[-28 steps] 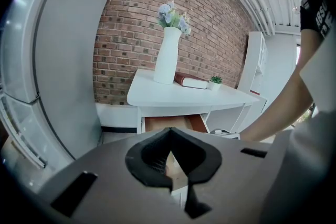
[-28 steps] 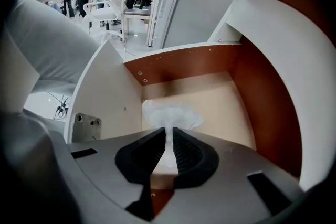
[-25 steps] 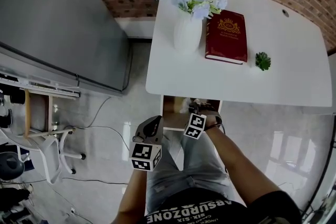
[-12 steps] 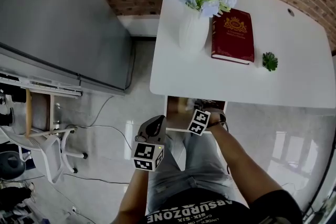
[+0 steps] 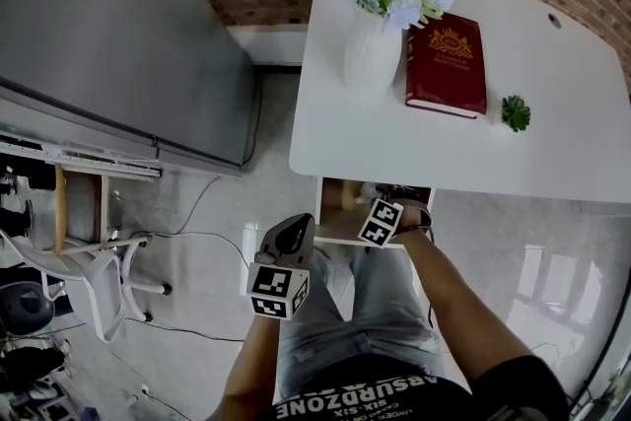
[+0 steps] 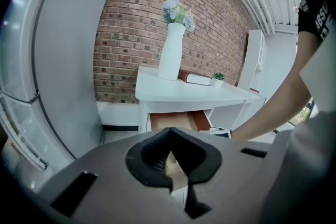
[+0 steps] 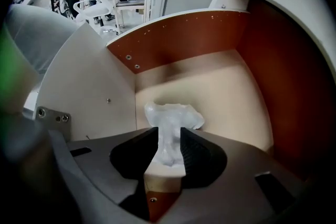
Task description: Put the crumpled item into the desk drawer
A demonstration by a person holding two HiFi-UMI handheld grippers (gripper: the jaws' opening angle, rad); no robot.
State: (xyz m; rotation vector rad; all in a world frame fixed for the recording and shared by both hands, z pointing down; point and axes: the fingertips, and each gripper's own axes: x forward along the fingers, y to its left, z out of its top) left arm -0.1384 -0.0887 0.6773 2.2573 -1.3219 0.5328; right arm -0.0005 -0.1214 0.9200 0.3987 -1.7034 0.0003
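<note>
While the head view looks steeply down, the drawer [image 5: 340, 199] under the white worktop [image 5: 473, 148] stands pulled out. The right gripper [image 5: 396, 200] points down into it, and the left gripper [image 5: 289, 237] hangs apart from it, near the person's leg. The left gripper view shows its jaws close together and empty. In the right gripper view the jaws have just been opening. The crumpled white item [image 7: 173, 117] sits on the drawer floor between them, not squeezed.

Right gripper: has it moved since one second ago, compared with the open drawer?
Yes, slightly: in the head view the right gripper has gone deeper into the drawer, toward the desk. Its jaws have just been opening, with the crumpled item between them.
</note>
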